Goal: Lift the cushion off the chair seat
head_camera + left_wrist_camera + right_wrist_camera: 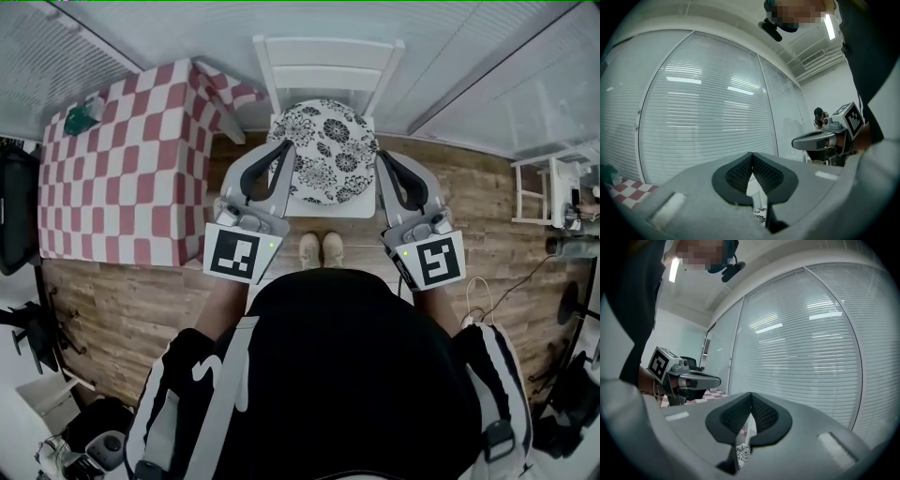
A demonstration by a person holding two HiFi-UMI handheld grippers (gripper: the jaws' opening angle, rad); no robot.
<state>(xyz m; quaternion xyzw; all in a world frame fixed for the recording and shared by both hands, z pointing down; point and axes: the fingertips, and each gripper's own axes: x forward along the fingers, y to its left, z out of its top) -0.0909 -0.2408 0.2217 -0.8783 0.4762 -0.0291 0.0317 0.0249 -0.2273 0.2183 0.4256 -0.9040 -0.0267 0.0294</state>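
A round cushion (325, 150) with a black-and-white flower print lies on the seat of a white chair (328, 61). In the head view my left gripper (287, 147) points at the cushion's left edge and my right gripper (380, 157) at its right edge. Both are shut with nothing between the pads. The left gripper view shows its shut jaws (752, 158), a sliver of the cushion (760, 214) below them and the right gripper (820, 138) across. The right gripper view shows its shut jaws (751, 398), a bit of cushion (742, 452) and the left gripper (689, 379).
A table with a red-and-white checked cloth (122, 159) stands just left of the chair, a green thing (82, 116) on it. Window blinds (703, 122) run behind the chair. A small white stand (548, 192) sits at the right. My feet (321, 249) are on the wooden floor before the chair.
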